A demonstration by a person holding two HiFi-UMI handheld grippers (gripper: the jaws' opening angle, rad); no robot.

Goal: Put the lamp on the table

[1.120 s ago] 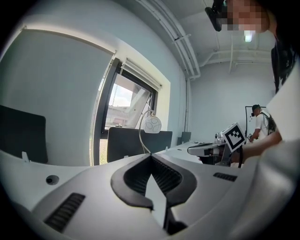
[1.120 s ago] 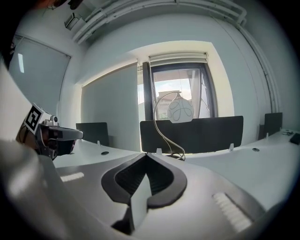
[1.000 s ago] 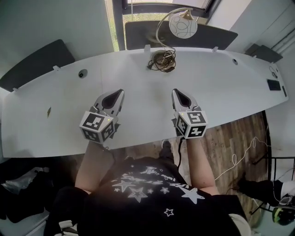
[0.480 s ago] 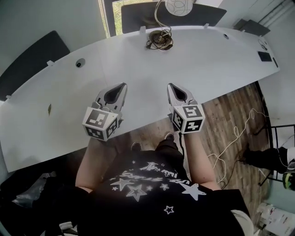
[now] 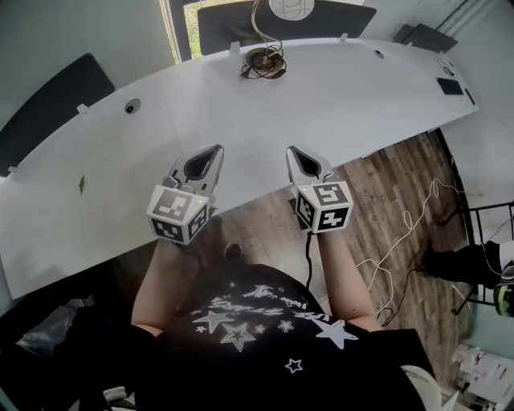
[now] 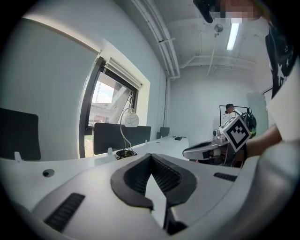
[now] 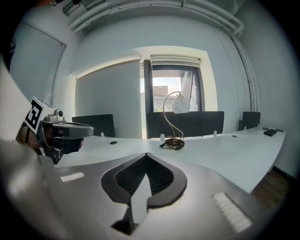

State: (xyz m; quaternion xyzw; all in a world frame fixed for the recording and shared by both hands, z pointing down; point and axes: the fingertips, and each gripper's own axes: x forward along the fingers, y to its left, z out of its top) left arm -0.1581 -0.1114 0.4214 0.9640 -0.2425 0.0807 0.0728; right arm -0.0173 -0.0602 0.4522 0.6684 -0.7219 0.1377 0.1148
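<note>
White table [image 5: 337, 104], long and curved, spans the head view. The lamp [image 5: 263, 61] stands on it at 12 o'clock, at the far edge, its round base ringed by a coiled cord. A thin stem curves up to a pale globe shade that is cut by the top of the frame. Dark partition screens [image 5: 241, 20] and a window sit just behind it.

Your left gripper [image 5: 214, 150] is at 7 o'clock from the lamp and your right gripper [image 5: 292, 151] at 5 o'clock. Both are well apart from the lamp. Their tips lie over the near edge of the table and their marker cubes over the wooden floor [image 5: 385, 201].

- Left gripper view: jaws pressed fully together, nothing between them. The lamp [image 6: 125, 136] shows at 11 o'clock above the tips, and your right gripper [image 6: 206, 150] at 3 o'clock.
- Right gripper view: jaws likewise closed tip to tip and empty. The lamp [image 7: 174, 126] sits at 1 o'clock beyond the tips, upright on the table [image 7: 234, 150]. Your left gripper [image 7: 65, 131] shows at 9 o'clock.

A small black device [image 5: 450, 86] lies on the table at the 2 o'clock end. Loose cables [image 5: 401, 241] trail on the floor at 4 o'clock.
</note>
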